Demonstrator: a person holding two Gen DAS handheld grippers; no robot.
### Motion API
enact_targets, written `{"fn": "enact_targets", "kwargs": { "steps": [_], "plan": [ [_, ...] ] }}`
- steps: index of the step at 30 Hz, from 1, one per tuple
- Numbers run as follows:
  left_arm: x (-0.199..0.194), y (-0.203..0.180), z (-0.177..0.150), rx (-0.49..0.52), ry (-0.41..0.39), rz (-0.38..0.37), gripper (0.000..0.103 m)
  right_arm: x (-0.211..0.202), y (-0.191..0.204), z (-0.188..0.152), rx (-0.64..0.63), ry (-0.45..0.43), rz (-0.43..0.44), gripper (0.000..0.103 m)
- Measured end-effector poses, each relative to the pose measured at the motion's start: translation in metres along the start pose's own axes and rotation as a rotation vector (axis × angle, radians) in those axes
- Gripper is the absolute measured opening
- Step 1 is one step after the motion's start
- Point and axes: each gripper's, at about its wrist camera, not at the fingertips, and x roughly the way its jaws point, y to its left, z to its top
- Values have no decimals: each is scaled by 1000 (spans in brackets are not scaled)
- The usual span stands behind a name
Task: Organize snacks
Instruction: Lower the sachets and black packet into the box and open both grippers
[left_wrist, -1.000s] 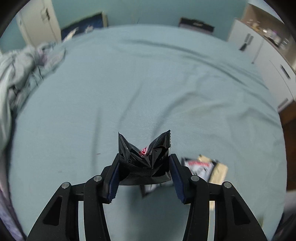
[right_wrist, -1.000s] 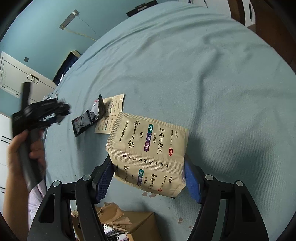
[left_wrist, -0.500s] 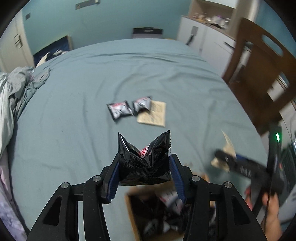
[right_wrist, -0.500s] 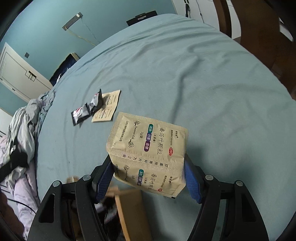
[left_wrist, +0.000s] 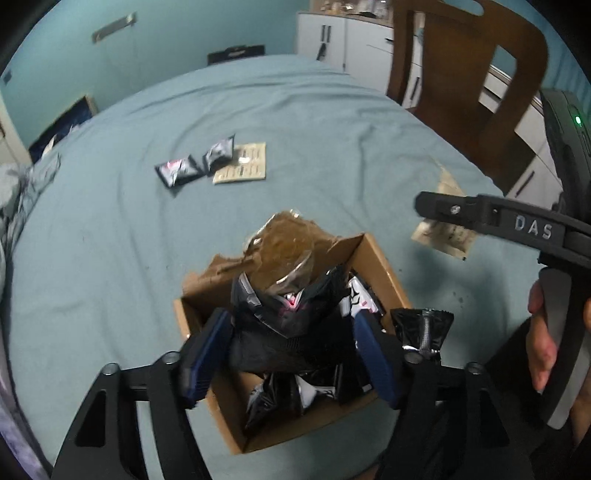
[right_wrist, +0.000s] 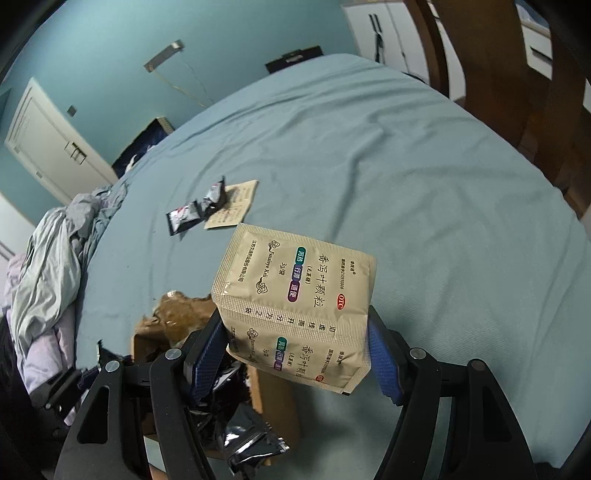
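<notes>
So the left gripper (left_wrist: 291, 354) is hanging right over the open cardboard box (left_wrist: 380, 266) with a crinkled black snack packet (left_wrist: 291, 325) sitting between its blue pads, and the jaws are opening, so the pads look like they've just come off the packet's sides. The box sits on the blue-green bedsheet (left_wrist: 110, 258) and is already stuffed with more black and silver packets, one black one (left_wrist: 423, 332) poking up over the right rim, plus a torn brown flap with shiny tape at the far edge. The right gripper (right_wrist: 295, 350) is clamped on a tan sachet (right_wrist: 295, 295), squeezed edge to edge between the pads, held above the sheet just right of the box. Readable stuff: the sachet has Chinese characters, a red "OTC" oval and what looks like "3g" on it, and the right gripper's arm shows "DAS" in the left wrist view. Room-wise there's loads of bare sheet around the box on the far and right side. Further back lie two small black packets (left_wrist: 181, 173) touching a flat tan sachet (left_wrist: 242, 168), well apart from the box. Rumpled bedding (right_wrist: 51, 258) crowds the left edge, and a wooden chair (left_wrist: 469, 74) stands past the bed's right edge.
</notes>
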Motion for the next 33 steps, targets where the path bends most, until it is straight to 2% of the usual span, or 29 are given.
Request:
{"fn": "enact_targets", "kwargs": {
  "steps": [2,5,11,16,18,24,27,30,33],
  "plan": [
    [-7,1,1,15,-45,41,84,-2,6,-3,-42,-9,16,69],
    [-13,15,3,-20,-80,94,87,1,12,-6,-78,-6,45,69],
    [-13,58,6,-194,-74,132,87,-3,21,-12,-150,-11,118,69],
    [-16,76,4,-263,-84,193,87,1,26,-22,-172,49,188,69],
    [-16,81,4,-288,-89,201,87,4,28,-27,-173,80,215,69],
    [-16,89,3,-322,-93,212,87,10,40,-29,-263,107,212,70],
    [-15,91,2,-332,-85,212,87,15,42,-27,-265,145,239,70],
    [-15,91,2,-329,-80,209,87,17,41,-24,-263,144,243,72],
    [-16,89,2,-319,-82,211,87,20,33,-20,-204,171,269,76]
  ]
}}
